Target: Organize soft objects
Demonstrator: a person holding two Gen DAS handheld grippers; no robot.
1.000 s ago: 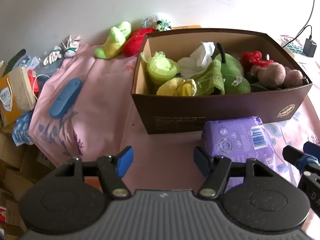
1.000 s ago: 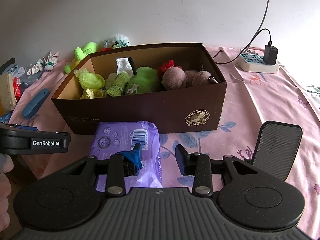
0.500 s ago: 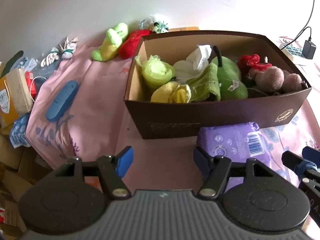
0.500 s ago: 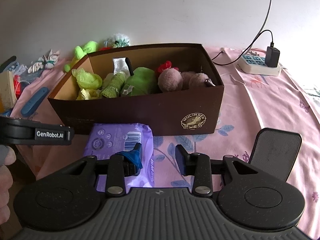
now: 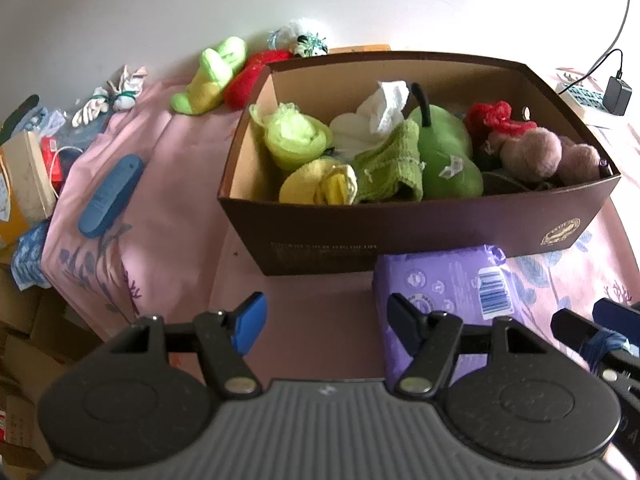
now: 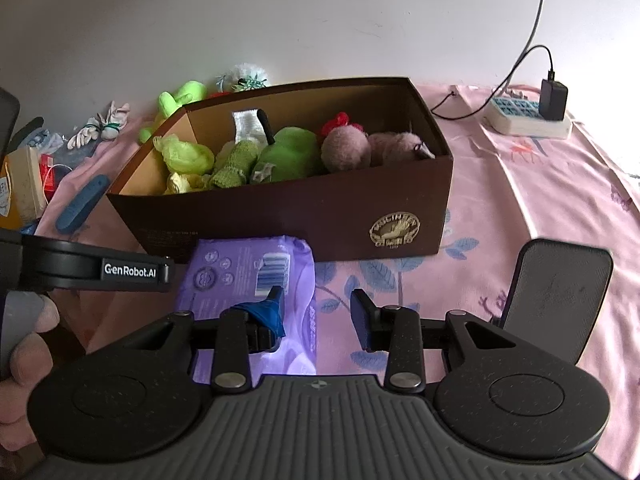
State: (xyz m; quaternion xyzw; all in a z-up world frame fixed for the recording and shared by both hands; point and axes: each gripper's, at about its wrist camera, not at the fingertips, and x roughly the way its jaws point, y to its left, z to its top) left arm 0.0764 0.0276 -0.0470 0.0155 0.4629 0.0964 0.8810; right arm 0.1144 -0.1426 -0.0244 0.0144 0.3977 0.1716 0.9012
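Observation:
A brown cardboard box stands on the pink cloth, filled with soft things: a green plush pear, a green knit cloth, yellow and lime pieces, pink pompoms. A purple soft pack lies flat in front of the box. My left gripper is open and empty, just left of the pack. My right gripper is open and empty, over the pack's right edge. A lime plush and a red plush lie behind the box.
A blue remote-like bar lies left on the cloth near the table's left edge. Cardboard and clutter sit beyond that edge. A power strip with charger is at the back right. A dark grey pad lies at the right.
Both grippers have pulled back a little from the box and the view has shifted; the box and the purple pack lie where they were. Both jaws stay open.

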